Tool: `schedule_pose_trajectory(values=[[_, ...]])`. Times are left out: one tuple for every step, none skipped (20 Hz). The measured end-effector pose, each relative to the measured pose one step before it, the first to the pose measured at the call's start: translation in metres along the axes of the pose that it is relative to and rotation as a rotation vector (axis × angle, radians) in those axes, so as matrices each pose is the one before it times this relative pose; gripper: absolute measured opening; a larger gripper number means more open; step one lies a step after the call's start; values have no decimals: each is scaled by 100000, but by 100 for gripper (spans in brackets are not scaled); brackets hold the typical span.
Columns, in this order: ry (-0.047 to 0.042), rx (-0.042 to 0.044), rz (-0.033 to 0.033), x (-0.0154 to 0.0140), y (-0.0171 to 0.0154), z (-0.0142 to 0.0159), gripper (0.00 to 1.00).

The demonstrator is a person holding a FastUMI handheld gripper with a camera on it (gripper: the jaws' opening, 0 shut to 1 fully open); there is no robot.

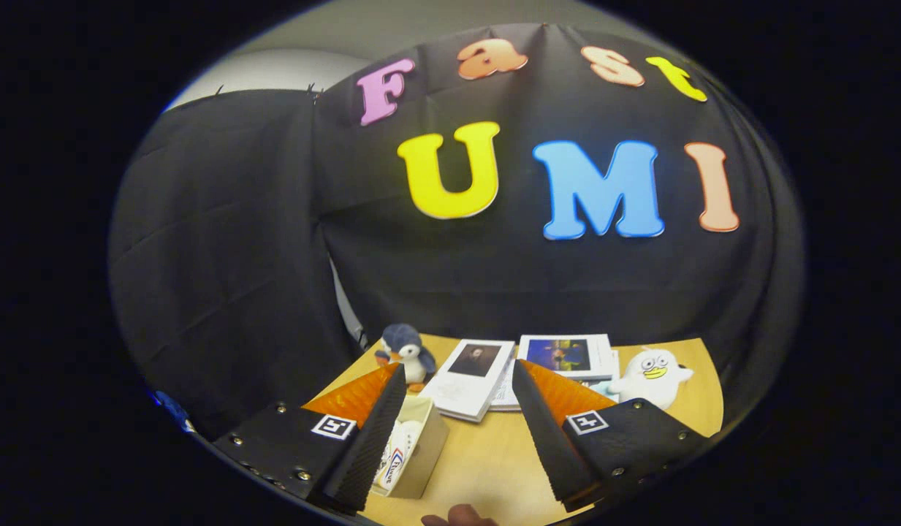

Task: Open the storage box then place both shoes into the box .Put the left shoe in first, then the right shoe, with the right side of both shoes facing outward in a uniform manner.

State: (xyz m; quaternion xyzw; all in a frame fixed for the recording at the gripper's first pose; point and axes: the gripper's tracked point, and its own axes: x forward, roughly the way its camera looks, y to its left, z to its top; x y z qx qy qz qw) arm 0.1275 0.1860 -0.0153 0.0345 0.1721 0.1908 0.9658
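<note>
My gripper is held high above the wooden table, its two fingers spread wide apart with nothing between them. Below the left finger stands an open beige storage box. Inside it I see part of a white shoe with printed lettering, mostly hidden by the finger. I cannot tell whether a second shoe lies in the box.
Beyond the fingers, a blue penguin plush stands at the table's back left. Two booklets lie in the middle, and a white duck plush lies at the right. A fingertip shows at the near table edge.
</note>
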Motion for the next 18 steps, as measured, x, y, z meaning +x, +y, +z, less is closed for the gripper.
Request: schedule_pose_trajectory(values=[[-4844,451,-3182,-1043,-953,1046,89],[-4670,449,-2518,-948,-908,1054,89],[-4778,577,-2157,-735,-829,1097,89],[-4989,103,-1861,-748,-879,1103,89],[-5027,-161,-1823,-766,-917,1303,89],[-5072,471,-2155,-685,-950,1200,89],[-4518,1224,-1385,-535,-680,891,89],[-2500,452,-1835,-436,-740,484,89],[-1512,-84,-1504,-595,-715,153,89],[-226,-604,-1655,-511,-724,23,89],[-109,-333,-1118,-118,-663,-22,89],[418,-155,-1050,-148,-515,-201,89],[28,-286,-1088,10,-647,-148,89],[73,-488,-1300,-201,-848,-219,89],[214,-547,-1048,-52,-705,-185,89],[150,12,-587,-55,-496,-202,89],[473,129,-367,-76,-481,-224,89],[87,161,-479,24,-594,-340,89]])
